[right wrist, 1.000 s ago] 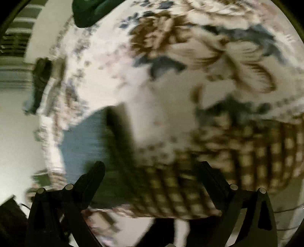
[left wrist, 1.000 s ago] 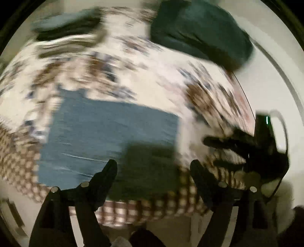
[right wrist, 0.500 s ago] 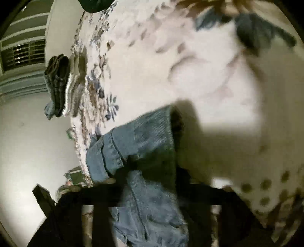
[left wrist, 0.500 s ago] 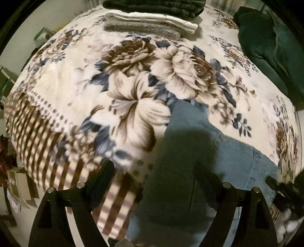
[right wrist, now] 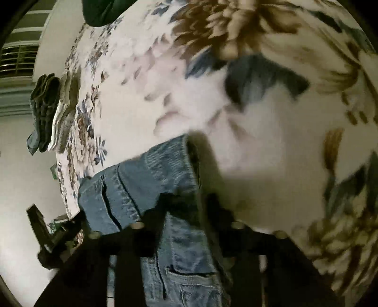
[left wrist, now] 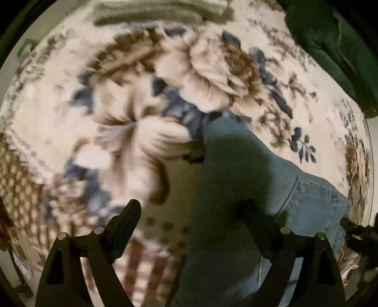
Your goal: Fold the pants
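Note:
Blue denim pants (left wrist: 238, 189) lie on a floral blanket (left wrist: 132, 99) on a bed. In the left wrist view my left gripper (left wrist: 191, 207) is open; its right finger is over the denim, its left finger over the blanket. In the right wrist view the pants (right wrist: 151, 179) show a waistband and pocket. My right gripper (right wrist: 189, 203) has its fingers close together around the denim edge. It looks shut on the pants. The right gripper also shows at the far right of the left wrist view (left wrist: 359, 233).
A stack of folded clothes (left wrist: 160, 9) lies at the far side of the bed, also in the right wrist view (right wrist: 47, 111). A dark green garment (left wrist: 330, 47) lies at the far right corner. The blanket's checkered border (left wrist: 21, 203) marks the near bed edge.
My right gripper went from wide open over the blanket to closed on the denim edge. My left gripper swung over to the pants' other end and moved slightly closer.

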Available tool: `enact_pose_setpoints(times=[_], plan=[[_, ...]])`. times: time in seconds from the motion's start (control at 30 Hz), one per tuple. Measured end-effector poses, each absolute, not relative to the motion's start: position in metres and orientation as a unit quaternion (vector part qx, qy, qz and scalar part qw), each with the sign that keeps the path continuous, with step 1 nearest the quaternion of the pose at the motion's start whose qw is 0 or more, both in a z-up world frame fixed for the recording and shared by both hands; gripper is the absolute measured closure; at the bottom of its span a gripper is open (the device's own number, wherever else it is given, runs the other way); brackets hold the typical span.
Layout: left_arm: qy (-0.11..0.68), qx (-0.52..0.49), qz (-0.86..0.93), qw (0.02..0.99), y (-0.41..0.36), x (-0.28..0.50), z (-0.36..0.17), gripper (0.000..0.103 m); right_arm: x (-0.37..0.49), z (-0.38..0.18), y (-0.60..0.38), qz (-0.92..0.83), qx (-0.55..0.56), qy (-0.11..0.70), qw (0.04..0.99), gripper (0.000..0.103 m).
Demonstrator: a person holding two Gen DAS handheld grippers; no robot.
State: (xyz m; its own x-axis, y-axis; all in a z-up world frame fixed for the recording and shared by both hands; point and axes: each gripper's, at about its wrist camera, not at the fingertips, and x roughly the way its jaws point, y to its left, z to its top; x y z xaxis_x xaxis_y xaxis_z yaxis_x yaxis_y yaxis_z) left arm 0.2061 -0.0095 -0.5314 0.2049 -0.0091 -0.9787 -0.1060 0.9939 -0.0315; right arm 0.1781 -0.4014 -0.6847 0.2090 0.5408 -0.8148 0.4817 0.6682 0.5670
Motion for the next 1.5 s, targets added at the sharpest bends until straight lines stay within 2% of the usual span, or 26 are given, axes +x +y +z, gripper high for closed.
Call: enact_pose_setpoints(times=[0.07, 0.17, 0.27, 0.37, 0.47, 0.63, 0.73, 0.83, 0.87, 0.93, 0.97, 1.0, 1.13, 1.3, 1.43, 1.5], plan=[[0.613, -0.047, 0.025, 0.789, -0.008, 0.182, -0.508, 0.016, 0.168, -0.658, -0.402, 0.010, 0.378, 0.626, 0.682, 0.042], [0.604, -0.021, 0.026, 0.796, -0.018, 0.149, -0.497, 0.016, 0.146, -0.610, -0.383, 0.013, 0.331, 0.607, 0.722, 0.042], [0.623, 0.035, 0.038, 0.780, -0.032, 0.123, -0.523, 0.016, 0.139, -0.587, -0.347, 0.030, 0.292, 0.605, 0.740, 0.042], [0.643, 0.022, 0.036, 0.765, -0.028, 0.100, -0.549, 0.016, 0.145, -0.589, -0.296, 0.059, 0.240, 0.618, 0.746, 0.042], [0.639, -0.007, 0.031, 0.769, -0.017, 0.089, -0.551, 0.015, 0.140, -0.617, -0.247, 0.055, 0.135, 0.665, 0.732, 0.043], [0.644, -0.017, 0.021, 0.765, -0.012, 0.079, -0.549, 0.015, 0.099, -0.622, -0.245, 0.056, 0.094, 0.670, 0.734, 0.044], [0.647, -0.030, 0.020, 0.762, -0.008, 0.077, -0.546, 0.015, 0.093, -0.629, -0.257, 0.061, 0.126, 0.695, 0.705, 0.043], [0.634, -0.050, 0.016, 0.772, -0.002, 0.074, -0.524, 0.015, 0.090, -0.621, -0.289, 0.054, 0.211, 0.685, 0.696, 0.042], [0.626, -0.060, 0.010, 0.778, -0.001, 0.077, -0.515, 0.015, 0.086, -0.617, -0.306, 0.046, 0.251, 0.672, 0.695, 0.039], [0.618, -0.077, 0.001, 0.782, 0.001, 0.085, -0.506, 0.015, 0.075, -0.614, -0.343, 0.020, 0.332, 0.647, 0.686, 0.027], [0.617, -0.084, -0.001, 0.782, 0.002, 0.091, -0.505, 0.015, 0.063, -0.619, -0.363, -0.002, 0.383, 0.635, 0.671, 0.014], [0.617, -0.091, -0.005, 0.782, 0.002, 0.096, -0.507, 0.015, 0.056, -0.625, -0.373, -0.007, 0.416, 0.628, 0.658, 0.009], [0.629, -0.116, -0.005, 0.769, 0.002, 0.124, -0.531, 0.015, 0.035, -0.673, -0.375, 0.021, 0.518, 0.621, 0.589, 0.009], [0.651, -0.141, -0.010, 0.746, 0.001, 0.146, -0.560, 0.015, 0.051, -0.716, -0.341, 0.033, 0.550, 0.579, 0.601, 0.007], [0.654, -0.148, -0.031, 0.741, 0.000, 0.155, -0.567, 0.015, 0.056, -0.709, -0.335, 0.038, 0.598, 0.511, 0.616, 0.007], [0.655, -0.143, -0.037, 0.741, -0.002, 0.157, -0.567, 0.015, 0.060, -0.697, -0.331, 0.040, 0.584, 0.505, 0.634, 0.007]])
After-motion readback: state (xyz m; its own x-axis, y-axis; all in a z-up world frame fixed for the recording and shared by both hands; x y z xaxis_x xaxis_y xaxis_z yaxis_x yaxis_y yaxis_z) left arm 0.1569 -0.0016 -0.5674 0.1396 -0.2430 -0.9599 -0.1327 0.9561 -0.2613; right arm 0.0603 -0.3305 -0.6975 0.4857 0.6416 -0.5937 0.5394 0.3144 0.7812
